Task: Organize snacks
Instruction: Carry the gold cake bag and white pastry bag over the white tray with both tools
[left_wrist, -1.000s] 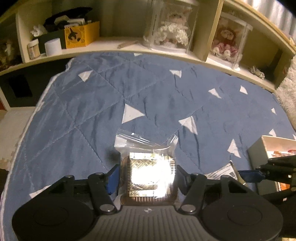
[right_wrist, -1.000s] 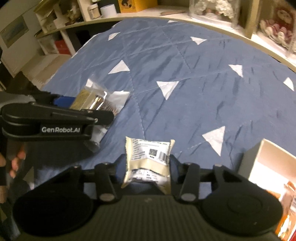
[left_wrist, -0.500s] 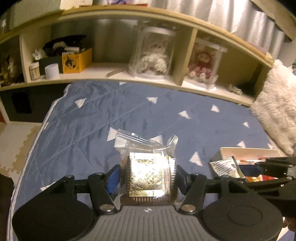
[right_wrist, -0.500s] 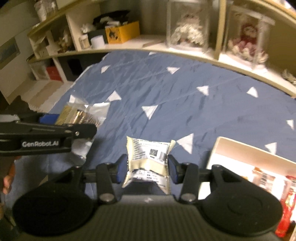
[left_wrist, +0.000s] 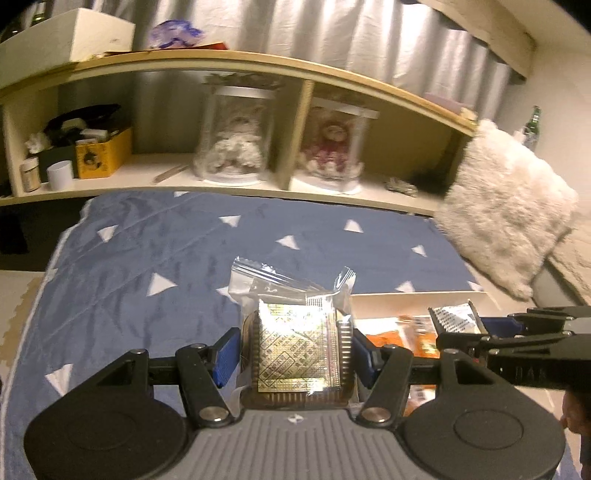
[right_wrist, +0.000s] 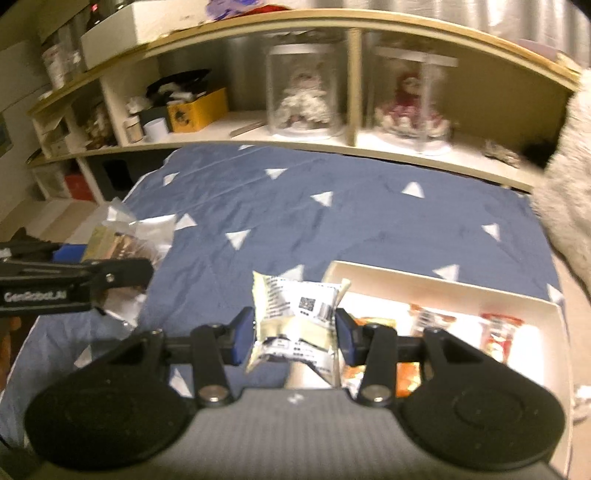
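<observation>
Snack bag (left_wrist: 295, 345) in L gripper (left_wrist: 293, 350), packet (right_wrist: 295, 317) in R gripper (right_wrist: 295, 334)

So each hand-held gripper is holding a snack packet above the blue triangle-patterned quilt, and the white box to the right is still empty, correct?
Not quite. The white cardboard box is not empty: the right wrist view shows orange and red snack packets lying in it. The rest holds: the left hand-held gripper grips a clear-bagged gold snack packet, the right hand-held gripper a white printed snack packet.

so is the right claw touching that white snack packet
Touching: the right wrist view shows the right claw with both blue pads pressed against the white snack packet.
</observation>
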